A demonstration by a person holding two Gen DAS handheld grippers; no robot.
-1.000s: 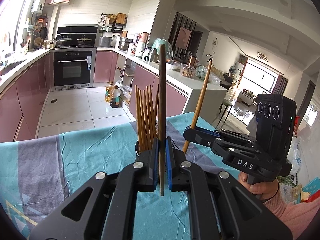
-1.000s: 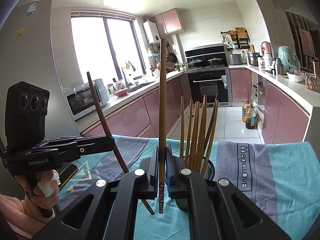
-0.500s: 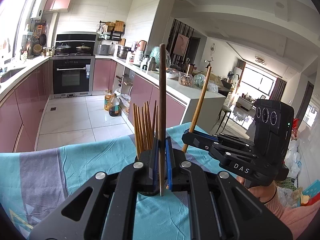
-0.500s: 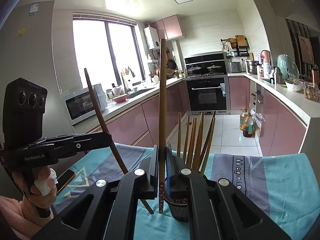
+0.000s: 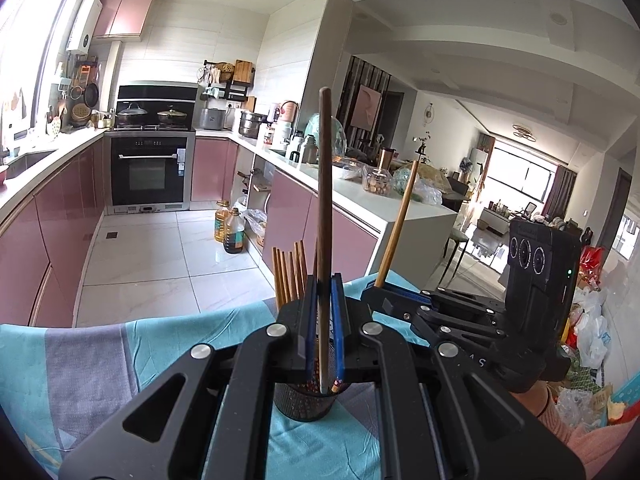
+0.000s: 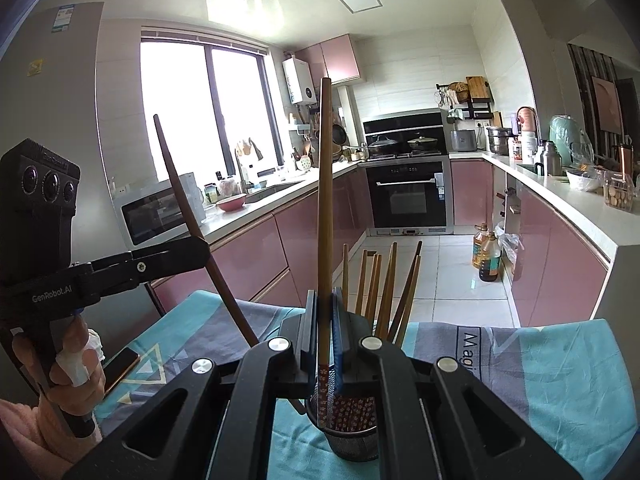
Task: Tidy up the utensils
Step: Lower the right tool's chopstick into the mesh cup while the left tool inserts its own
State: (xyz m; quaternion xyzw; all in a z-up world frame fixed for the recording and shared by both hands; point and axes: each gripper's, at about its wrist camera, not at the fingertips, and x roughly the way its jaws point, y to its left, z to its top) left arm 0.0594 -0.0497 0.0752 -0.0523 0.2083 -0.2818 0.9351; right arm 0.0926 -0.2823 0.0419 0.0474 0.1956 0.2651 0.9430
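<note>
Both grippers clamped on one chopstick each — left gripper (image 5: 321,334) on the dark chopstick (image 5: 324,216), right gripper (image 6: 322,334) on the light chopstick (image 6: 325,208). Lower tips straight into the mesh holder (image 6: 352,436) — then release.

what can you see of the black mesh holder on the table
The black mesh holder is a round cup of fine, apparently metal mesh, standing upright on the teal and grey tablecloth. A bundle of brown chopsticks stands in it, fanned outward, their patterned lower ends showing through the mesh. The right claw partly hides its rim and holds one chopstick upright, lower end at or just inside the rim. Whether that stick touches the holder is unclear.
</note>
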